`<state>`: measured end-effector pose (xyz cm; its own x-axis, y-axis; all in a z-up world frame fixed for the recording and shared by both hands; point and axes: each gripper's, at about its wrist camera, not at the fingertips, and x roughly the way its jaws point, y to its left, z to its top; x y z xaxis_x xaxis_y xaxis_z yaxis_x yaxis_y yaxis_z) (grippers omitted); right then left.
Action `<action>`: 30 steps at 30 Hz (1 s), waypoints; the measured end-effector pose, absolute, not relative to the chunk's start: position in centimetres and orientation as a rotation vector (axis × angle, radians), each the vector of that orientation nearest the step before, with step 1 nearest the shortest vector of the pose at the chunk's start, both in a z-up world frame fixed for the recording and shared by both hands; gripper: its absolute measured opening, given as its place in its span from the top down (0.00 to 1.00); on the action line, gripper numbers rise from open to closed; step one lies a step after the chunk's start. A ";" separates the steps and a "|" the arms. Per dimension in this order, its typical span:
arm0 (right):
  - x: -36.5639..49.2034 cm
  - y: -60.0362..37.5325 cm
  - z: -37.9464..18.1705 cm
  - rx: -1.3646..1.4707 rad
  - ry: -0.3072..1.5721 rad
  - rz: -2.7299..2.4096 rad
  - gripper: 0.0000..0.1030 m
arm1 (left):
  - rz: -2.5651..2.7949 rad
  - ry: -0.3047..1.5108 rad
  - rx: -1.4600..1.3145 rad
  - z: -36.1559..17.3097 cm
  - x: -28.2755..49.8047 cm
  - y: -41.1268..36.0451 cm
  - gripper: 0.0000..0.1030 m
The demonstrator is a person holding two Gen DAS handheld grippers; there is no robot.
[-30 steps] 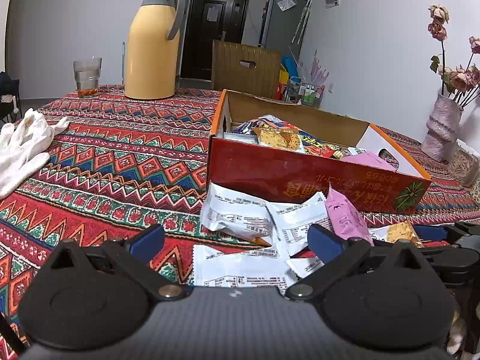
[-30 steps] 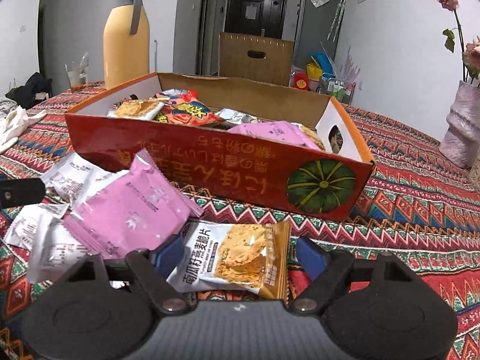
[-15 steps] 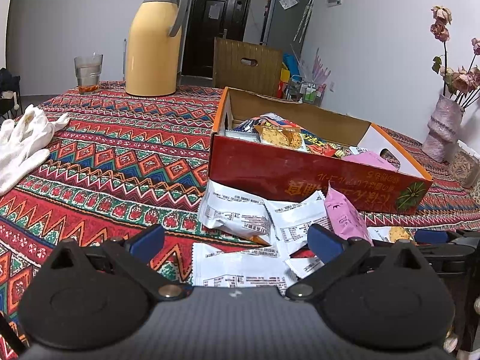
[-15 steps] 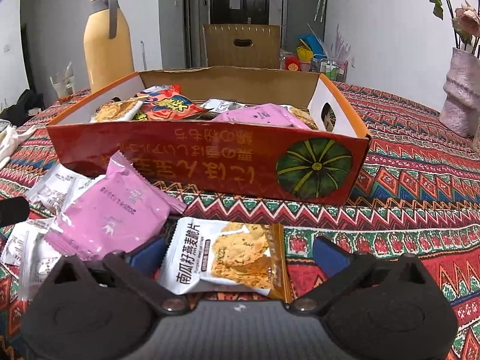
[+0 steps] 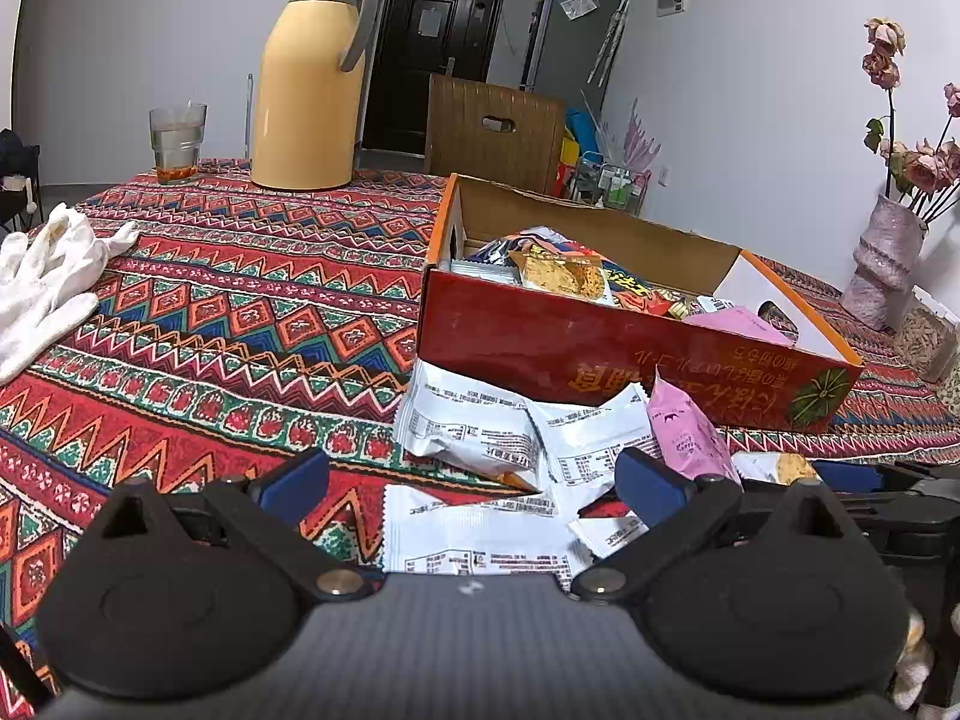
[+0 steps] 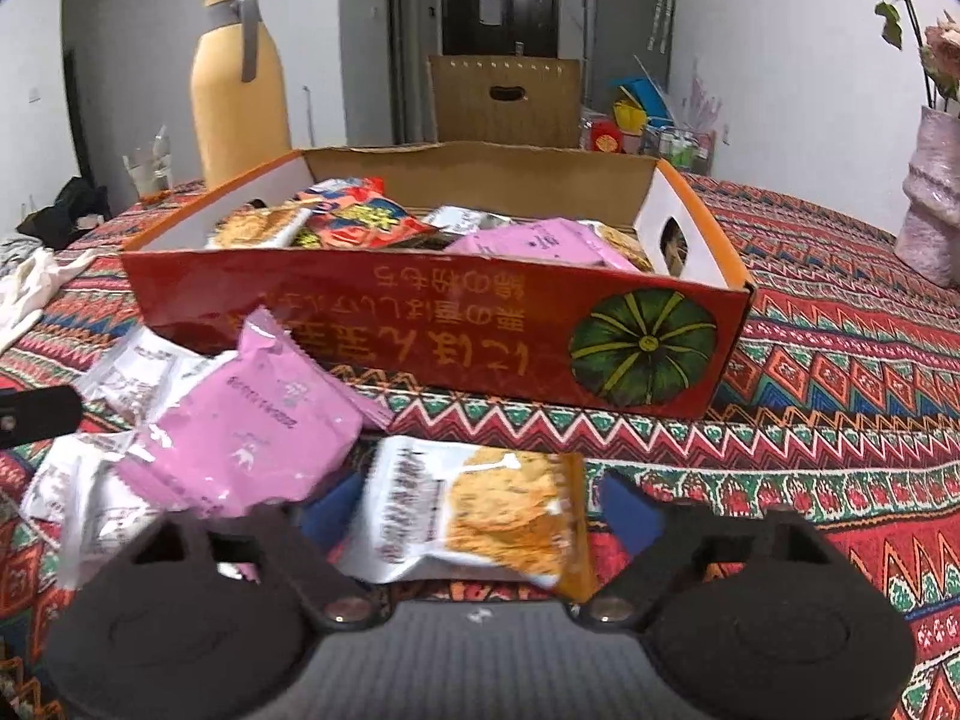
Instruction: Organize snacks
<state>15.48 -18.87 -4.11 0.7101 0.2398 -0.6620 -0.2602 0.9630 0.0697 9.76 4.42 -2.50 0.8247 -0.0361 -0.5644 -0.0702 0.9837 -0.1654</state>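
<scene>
The right gripper (image 6: 471, 507) straddled the cracker packet (image 6: 480, 519) lying on the surface just before the red box (image 6: 420, 324), its jaws closing but not yet pressing, likely to lift it in with the other snacks. The left gripper (image 5: 471, 480) hung released over the white packets (image 5: 480, 531).

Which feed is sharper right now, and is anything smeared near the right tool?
Left wrist view: sharp, box lettering crisp. Right wrist view: softer; the cracker packet between the closing right tool is motion-blurred, its text unreadable. Both views bend straight edges, fisheye.
</scene>
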 end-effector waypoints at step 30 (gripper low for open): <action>9.9 -22.2 -1.5 0.043 0.527 0.189 0.88 | 0.045 0.599 -0.186 -2.5 9.8 4.3 0.00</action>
